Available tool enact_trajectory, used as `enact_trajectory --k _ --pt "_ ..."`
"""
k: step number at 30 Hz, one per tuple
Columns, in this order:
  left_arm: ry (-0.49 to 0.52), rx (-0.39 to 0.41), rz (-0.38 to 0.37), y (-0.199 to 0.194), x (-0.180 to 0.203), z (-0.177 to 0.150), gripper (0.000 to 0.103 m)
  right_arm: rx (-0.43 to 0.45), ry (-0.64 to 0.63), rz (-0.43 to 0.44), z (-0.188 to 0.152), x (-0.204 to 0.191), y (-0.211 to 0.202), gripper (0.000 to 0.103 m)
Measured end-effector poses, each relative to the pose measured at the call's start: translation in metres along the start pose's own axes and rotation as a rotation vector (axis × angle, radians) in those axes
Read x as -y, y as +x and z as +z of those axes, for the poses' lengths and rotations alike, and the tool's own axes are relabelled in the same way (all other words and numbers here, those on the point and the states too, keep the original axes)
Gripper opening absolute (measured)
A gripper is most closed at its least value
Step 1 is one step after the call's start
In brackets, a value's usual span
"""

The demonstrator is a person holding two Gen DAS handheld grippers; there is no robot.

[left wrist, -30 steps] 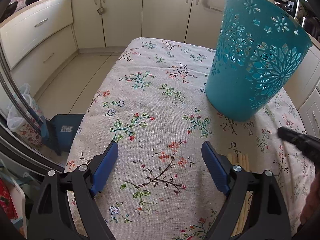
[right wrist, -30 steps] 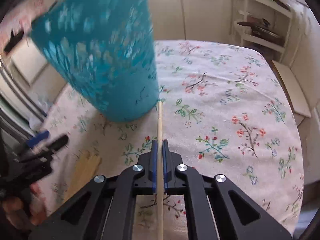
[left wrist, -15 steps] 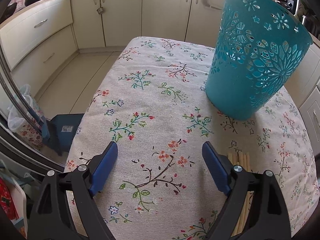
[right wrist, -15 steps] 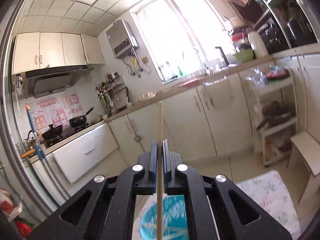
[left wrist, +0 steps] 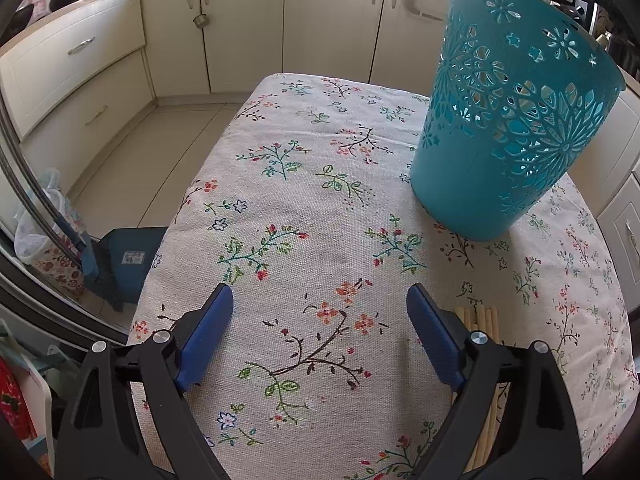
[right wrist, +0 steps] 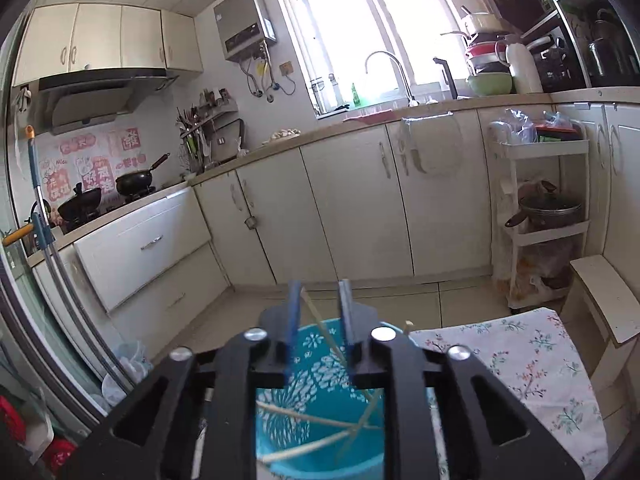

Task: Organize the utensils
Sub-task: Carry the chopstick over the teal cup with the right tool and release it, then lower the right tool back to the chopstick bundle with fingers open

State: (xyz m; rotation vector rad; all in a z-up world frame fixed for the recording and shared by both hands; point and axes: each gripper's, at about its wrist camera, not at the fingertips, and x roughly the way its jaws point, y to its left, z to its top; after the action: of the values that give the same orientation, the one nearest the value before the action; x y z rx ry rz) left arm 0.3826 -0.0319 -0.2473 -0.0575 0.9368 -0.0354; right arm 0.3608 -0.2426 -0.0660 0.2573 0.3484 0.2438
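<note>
Floral-print tablecloth [left wrist: 304, 168] covers the kitchen table, w/ a teal perforated plastic basket [left wrist: 508, 128] standing at its far right. Right gripper [right wrist: 320, 312] hangs above the basket mouth, jaws opening – a thin wooden chopstick [right wrist: 320, 330] slants loose between them, not pinched, dropping in. Several sticks already lie inside. Left gripper [left wrist: 320, 332] hovers over bare cloth, jaws wide apart, empty. A bundle of wooden chopsticks [left wrist: 482, 320] beside its right finger is left – partway done, approx.

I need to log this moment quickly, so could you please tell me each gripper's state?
Left gripper: open, holding nothing.
Right gripper: opening above the teal basket; the chopstick leans loose between its jaws.
</note>
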Motion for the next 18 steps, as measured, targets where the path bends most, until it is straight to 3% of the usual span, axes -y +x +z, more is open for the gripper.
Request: enact_trajectory --k 4,7,9,12,18 --pt "-0.002 -0.001 0.008 0.0 0.0 0.0 0.086 -0.021 0.006 0.005 -0.02 0.0 -0.05 0.032" --pt "-0.003 -0.001 0.012 0.0 0.0 0.0 0.086 -0.204 -0.001 -0.012 -0.071 0.0 -0.066 0.035" --pt "-0.005 0.0 0.014 0.0 0.0 0.0 0.086 -0.368 0.003 -0.023 -0.117 0.0 -0.062 0.035" --pt "-0.01 0.002 0.019 -0.001 -0.001 0.0 0.087 -0.535 0.057 -0.03 -0.16 0.003 -0.044 0.032" --pt "-0.036 0.007 0.018 -0.002 -0.007 -0.002 0.089 -0.601 0.01 -0.064 -0.175 -0.011 -0.006 0.029"
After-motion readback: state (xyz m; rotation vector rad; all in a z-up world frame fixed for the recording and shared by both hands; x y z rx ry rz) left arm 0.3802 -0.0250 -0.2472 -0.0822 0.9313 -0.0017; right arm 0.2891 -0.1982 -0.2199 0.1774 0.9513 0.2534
